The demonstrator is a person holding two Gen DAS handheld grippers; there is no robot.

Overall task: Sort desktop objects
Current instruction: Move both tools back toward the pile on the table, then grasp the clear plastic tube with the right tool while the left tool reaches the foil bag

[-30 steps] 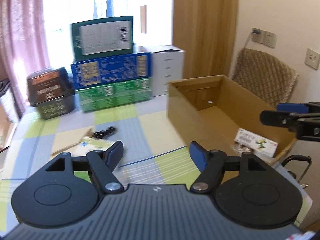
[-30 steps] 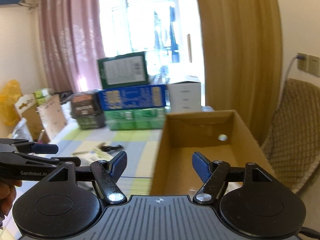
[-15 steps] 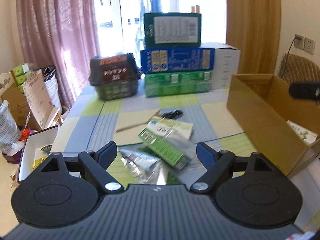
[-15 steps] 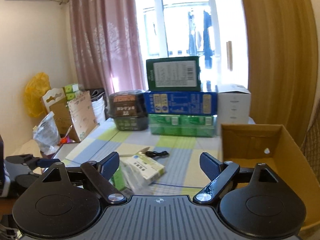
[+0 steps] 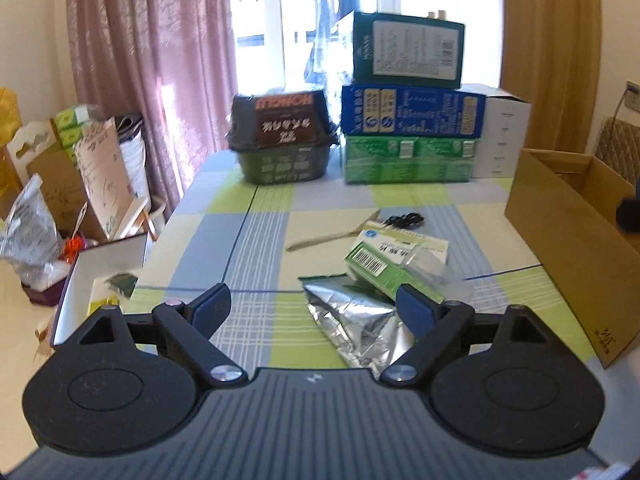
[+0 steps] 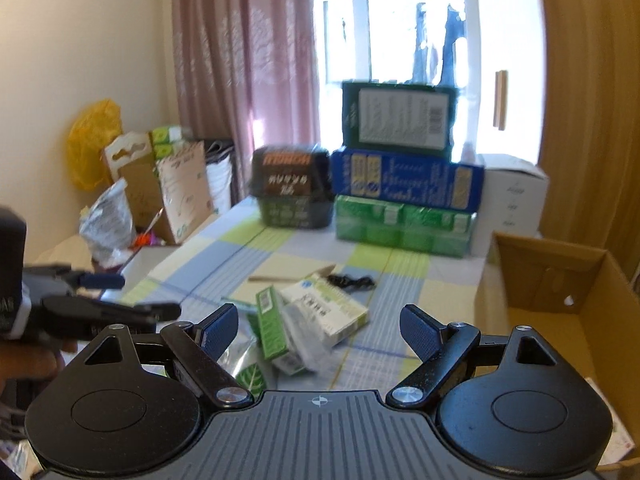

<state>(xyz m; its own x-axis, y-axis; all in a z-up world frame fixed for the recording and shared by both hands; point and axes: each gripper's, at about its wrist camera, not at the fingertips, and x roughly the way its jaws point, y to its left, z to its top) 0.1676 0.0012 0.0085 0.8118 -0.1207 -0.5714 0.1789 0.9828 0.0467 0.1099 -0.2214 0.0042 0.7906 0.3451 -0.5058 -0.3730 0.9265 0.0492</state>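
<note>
A small heap of things is seen mid-worktop (image 5: pixel 256 240): a foil pouch (image 5: pixel 356 320) nearest, a green carton (image 5: pixel 380 272) touching it, a white box (image 5: pixel 404 240) behind, then a black cord (image 5: pixel 402 220) and a wooden stick (image 5: pixel 328 236). The left tongs (image 5: pixel 316 304) are held open above the pouch, gripping nothing. The right tongs (image 6: pixel 320 326) are likewise spread wide and empty (the view is blurred). A cardboard box (image 5: pixel 560 240) stands at the right, stacked cartons (image 5: pixel 408 116) at the far edge.
</note>
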